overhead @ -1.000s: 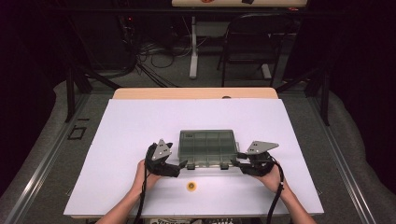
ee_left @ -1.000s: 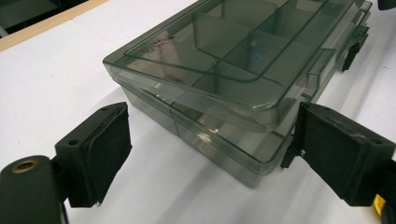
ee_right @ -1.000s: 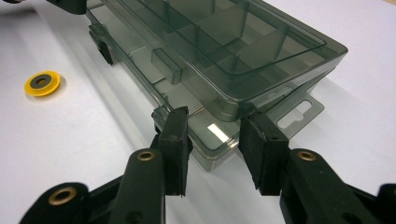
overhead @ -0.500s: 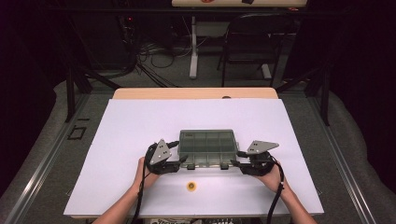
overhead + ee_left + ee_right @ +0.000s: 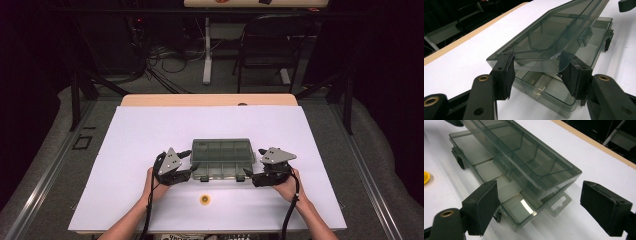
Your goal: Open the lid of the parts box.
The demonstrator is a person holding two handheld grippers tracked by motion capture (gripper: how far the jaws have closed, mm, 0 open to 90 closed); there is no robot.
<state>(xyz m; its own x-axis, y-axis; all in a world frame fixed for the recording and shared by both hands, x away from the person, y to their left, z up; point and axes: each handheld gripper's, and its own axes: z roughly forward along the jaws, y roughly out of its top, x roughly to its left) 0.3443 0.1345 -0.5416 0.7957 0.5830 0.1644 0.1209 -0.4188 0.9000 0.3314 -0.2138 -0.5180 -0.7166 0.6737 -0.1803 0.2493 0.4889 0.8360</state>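
Already the smoky compartment box (image 5: 222,159) near the front middle of the white tabletop (image 5: 150,130) has its lid (image 5: 554,42) partly raised. The left claw (image 5: 541,75) has just been closing and pinches the lid's end; the right claw (image 5: 546,205) has just opened, gripping nothing. Swinging the lid fully back likely remains.

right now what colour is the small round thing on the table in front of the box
Yellow-orange with a darker centre. The small round thing shows best in the high view, lying on the white table near the clear box.
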